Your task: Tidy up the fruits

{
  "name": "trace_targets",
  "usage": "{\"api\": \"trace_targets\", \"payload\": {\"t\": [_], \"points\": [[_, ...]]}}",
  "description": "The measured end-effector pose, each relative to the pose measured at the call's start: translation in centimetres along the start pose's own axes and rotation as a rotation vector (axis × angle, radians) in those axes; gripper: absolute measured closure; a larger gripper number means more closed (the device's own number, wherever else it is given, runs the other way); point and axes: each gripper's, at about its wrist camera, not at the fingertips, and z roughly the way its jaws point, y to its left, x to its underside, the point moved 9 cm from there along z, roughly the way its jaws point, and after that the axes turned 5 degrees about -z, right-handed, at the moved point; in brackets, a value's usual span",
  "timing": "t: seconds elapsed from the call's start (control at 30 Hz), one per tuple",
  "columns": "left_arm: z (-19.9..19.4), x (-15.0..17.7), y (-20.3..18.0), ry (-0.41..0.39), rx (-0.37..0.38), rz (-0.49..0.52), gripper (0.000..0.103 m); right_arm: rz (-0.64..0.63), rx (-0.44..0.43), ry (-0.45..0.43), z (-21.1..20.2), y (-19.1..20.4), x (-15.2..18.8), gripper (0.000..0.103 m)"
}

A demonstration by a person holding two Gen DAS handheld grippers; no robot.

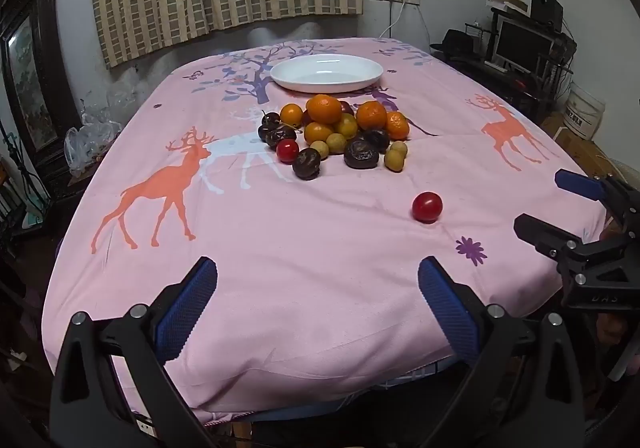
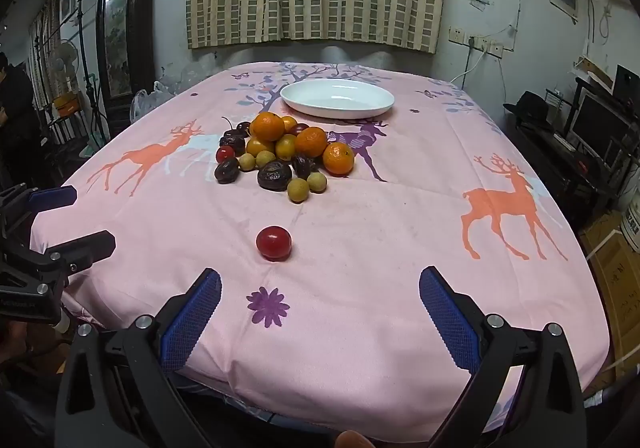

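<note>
The surface (image 2: 360, 240), under its pink deer cloth, carries everything I need. At its far end, at 12 o'clock from my right fingers, sits the white plate (image 2: 337, 110), and nothing lies in it yet. Just this side of the plate is the fruit pile (image 2: 280, 151): oranges on top, dark wrinkled fruits and small yellow-green ones round the near edge, all touching one another. One red fruit (image 2: 274, 242) lies alone, well apart from the pile, at about 11 o'clock from my right gripper (image 2: 320, 312) and 1 o'clock from my left gripper (image 1: 318, 308).

Both pairs of fingers are spread wide and hold nothing; they hover over the near edge of the surface.

My guess at the risks: the loose red fruit is round and smooth, so an off-centre pinch could squirt it out and send it rolling off the cloth. Pulling an orange from the top could topple the pile and scatter the small ones. The plate looks shallow, so fruit dropped in may roll out.
</note>
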Motion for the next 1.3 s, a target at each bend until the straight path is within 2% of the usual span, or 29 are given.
{"api": "trace_targets", "payload": {"t": [0.03, 0.33, 0.53, 1.3], "points": [[-0.1, -0.1, -0.1, -0.019, 0.004, 0.004, 0.004, -0.002, 0.002, -0.003, 0.0, 0.0, 0.0, 0.004], [0.3, 0.0, -0.5, -0.007, 0.005, 0.0, 0.004, -0.001, 0.001, -0.002, 0.2, 0.0, 0.0, 0.004], [0.1, 0.0, -0.5, -0.027, -0.008, -0.018, 0.004, -0.001, -0.001, -0.002, 0.0, 0.1, 0.0, 0.004], [0.0, 0.1, 0.6, -0.01, -0.011, -0.011, 0.004, -0.002, 0.002, -0.005, -0.2, 0.1, -0.2, 0.004]]}}
